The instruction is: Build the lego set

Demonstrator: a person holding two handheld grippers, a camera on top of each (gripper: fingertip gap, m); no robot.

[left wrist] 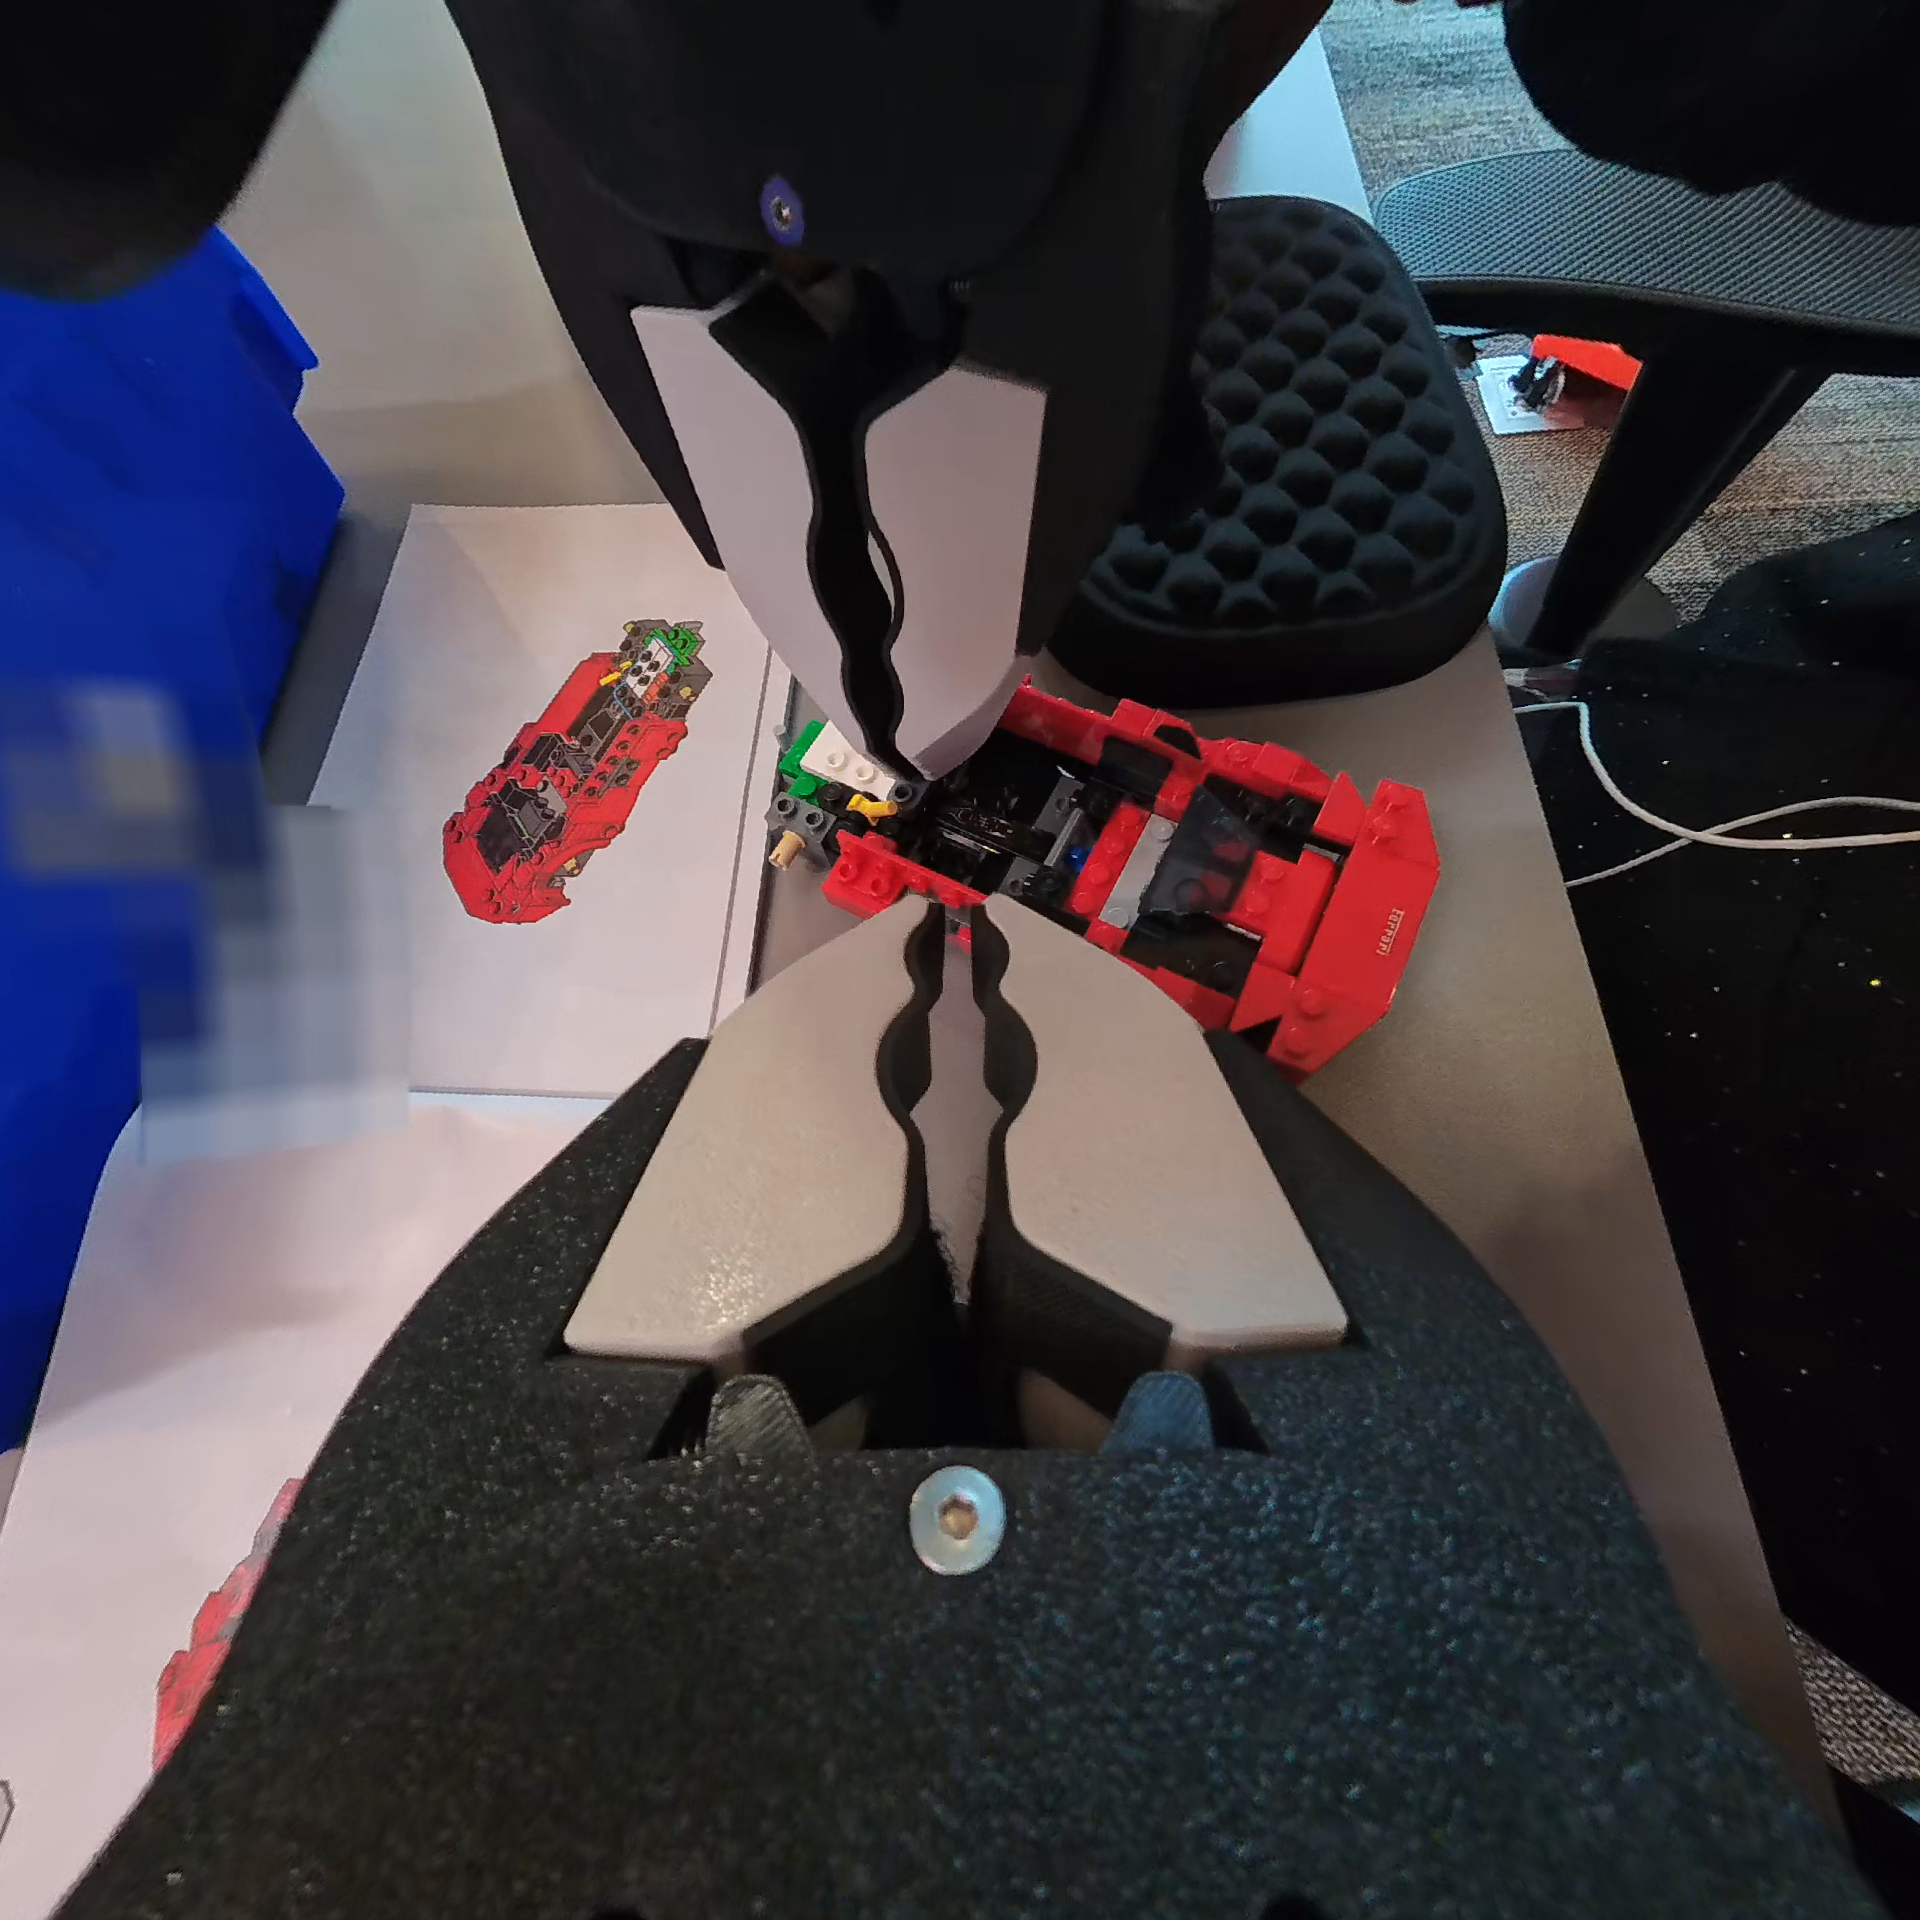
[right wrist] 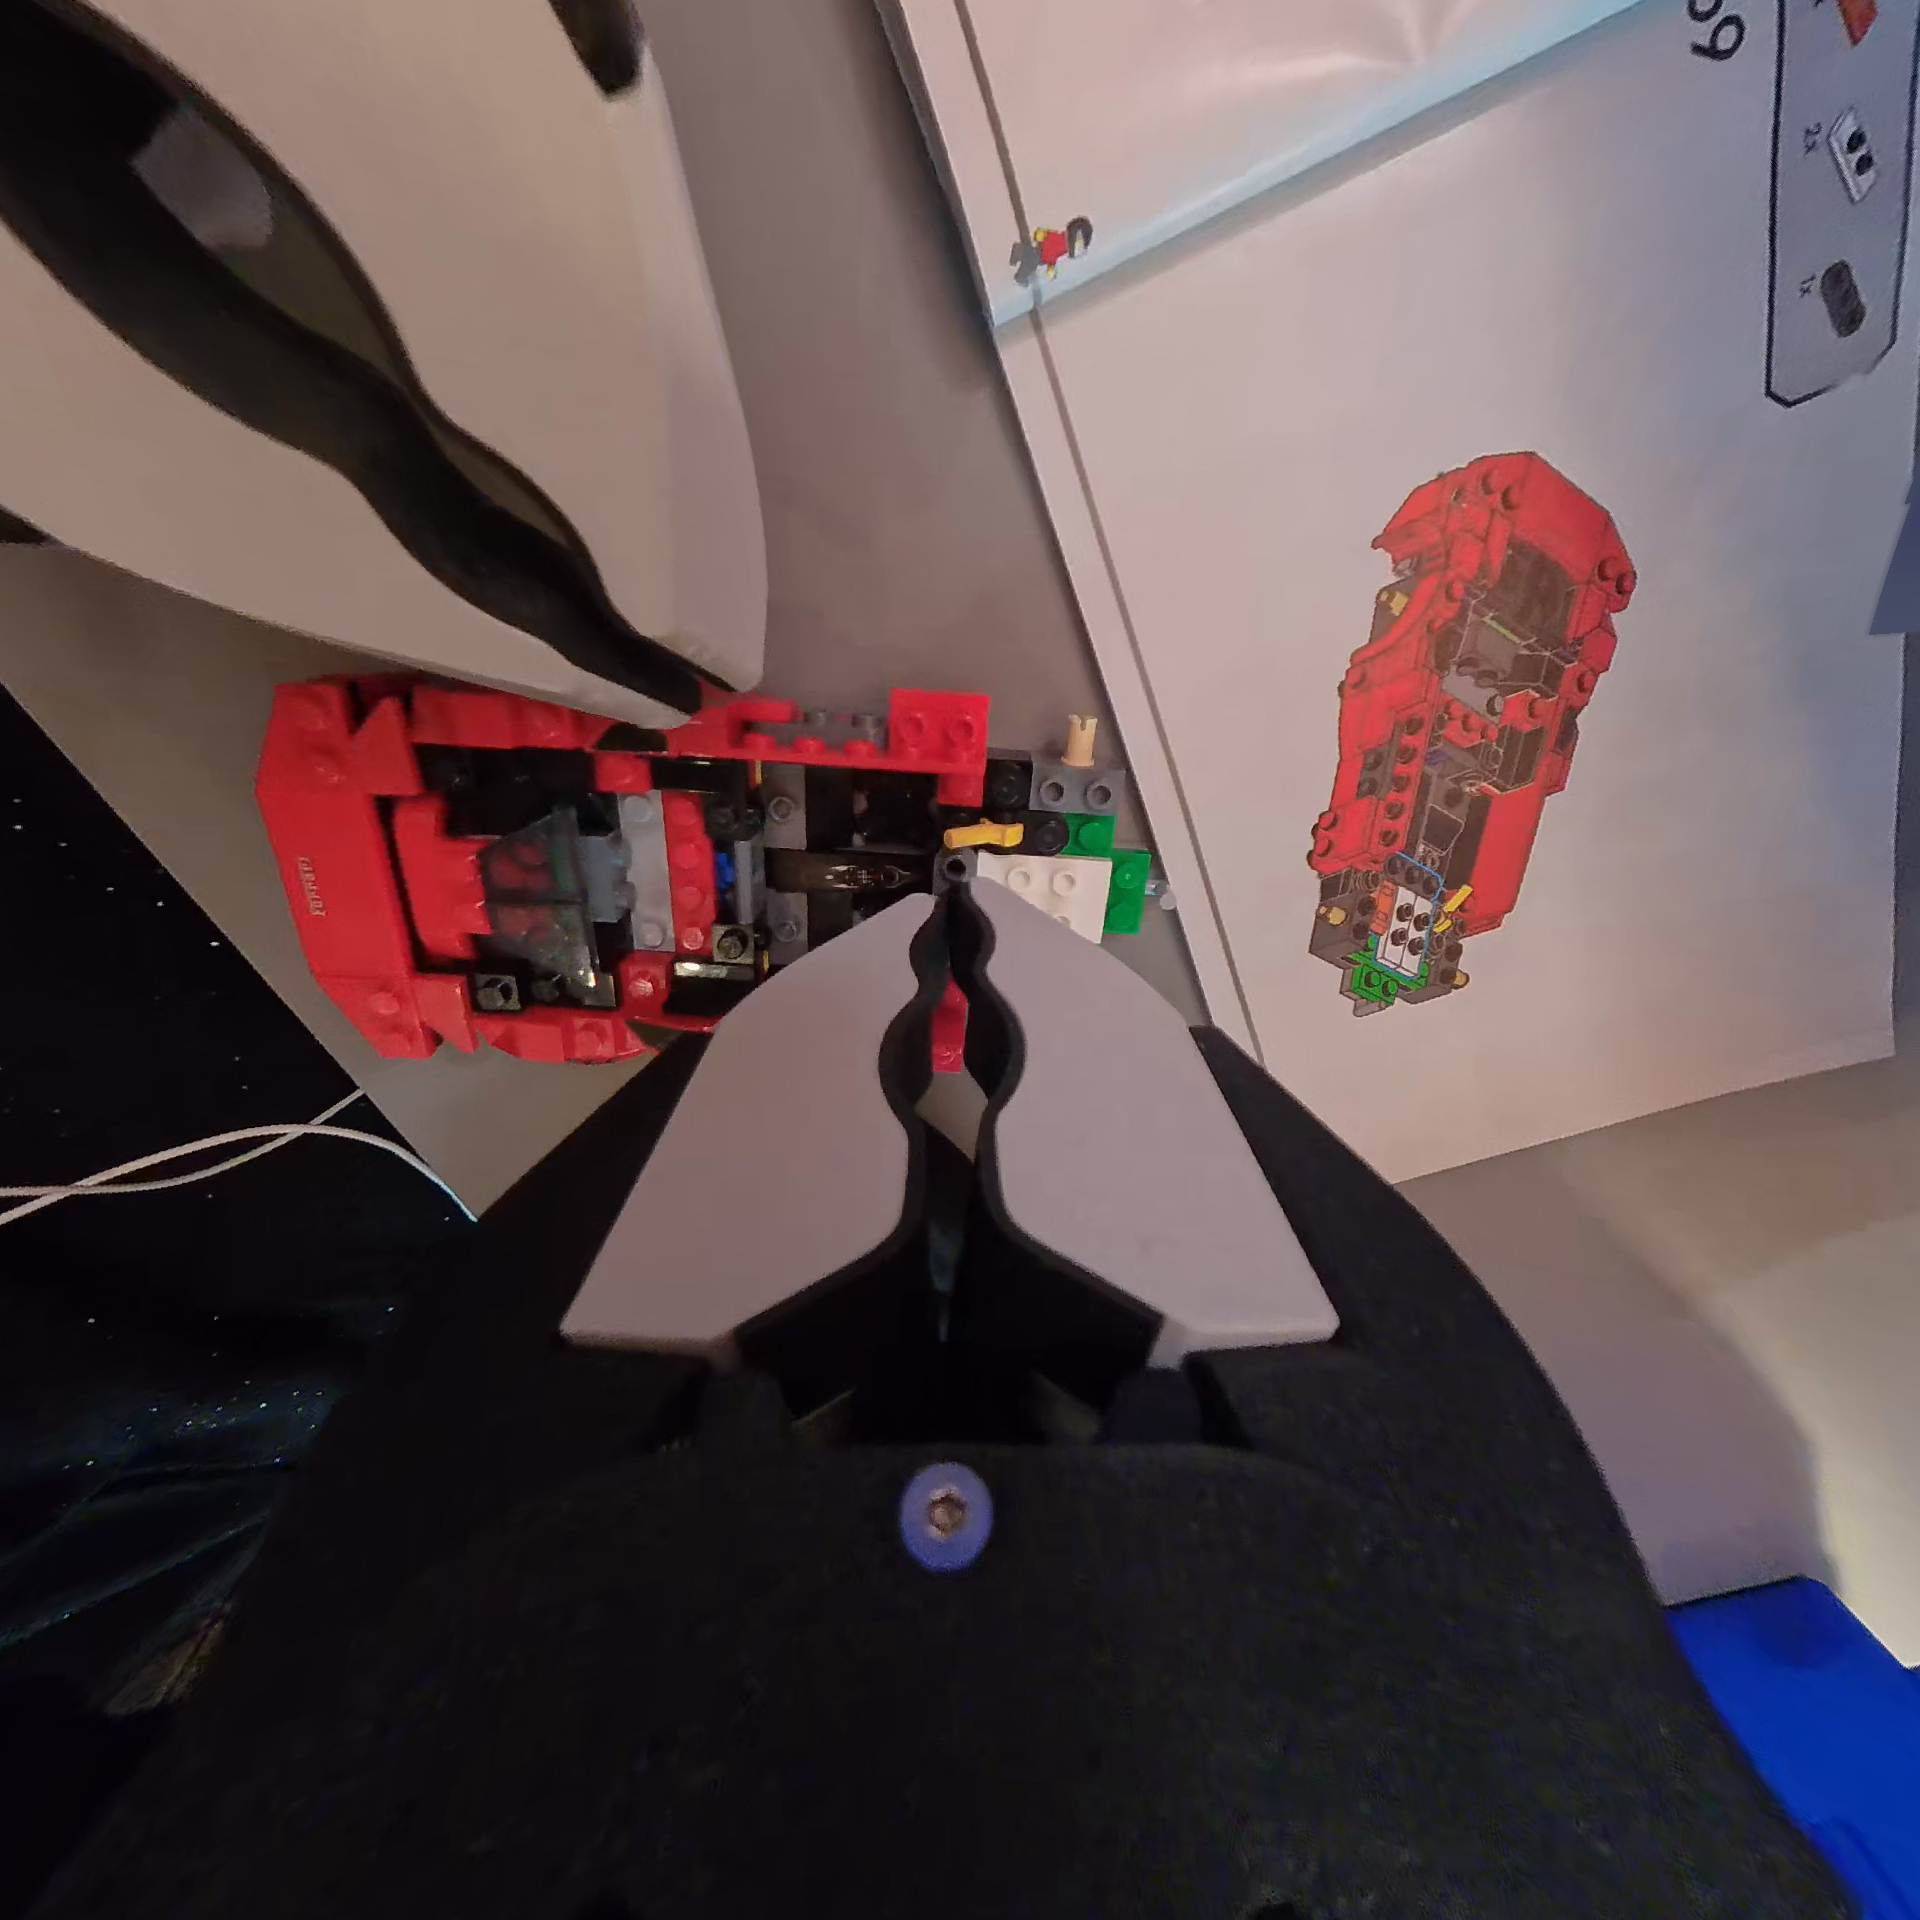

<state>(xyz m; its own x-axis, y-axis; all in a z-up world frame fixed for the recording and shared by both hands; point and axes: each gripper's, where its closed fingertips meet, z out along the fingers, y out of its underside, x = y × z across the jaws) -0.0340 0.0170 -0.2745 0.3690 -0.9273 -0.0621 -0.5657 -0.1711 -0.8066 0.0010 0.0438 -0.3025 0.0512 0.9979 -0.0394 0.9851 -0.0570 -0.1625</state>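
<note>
On the smooth grey table (left wrist: 1475, 1195), a half-built red toy car made of bumpy plastic bricks (left wrist: 1226, 883) is seen lying flat, close to the table edge. Black and grey bricks fill its open middle, and small white and green bricks (right wrist: 1081, 883) sit at its back end, beside a tiny yellow piece (right wrist: 982, 834) and a tan peg (right wrist: 1083, 740).

The left gripper (left wrist: 954, 914), with pale grey pointed fingers lined with wavy black rubber, is pressed against the near red side of the car. Its jaws are nearly together, with only a thin gap left, and whether a brick is pinched between them cannot be told.

The right gripper (right wrist: 948, 902) is shaped the same way. Its tips are brought together at a small dark grey piece (right wrist: 954, 868) in the middle of the car, next to the white brick, and whether that piece is held cannot be told.

A white paper instruction booklet (left wrist: 582, 987) is laid open beside the car, with a drawing of the red car printed on it. A blue plastic bin (left wrist: 125, 582) stands past the booklet. A black cushion with a bumpy, dimpled surface (left wrist: 1320, 447) rests on the table beyond the car. Thin white cables (left wrist: 1704, 821) hang past the table edge.
</note>
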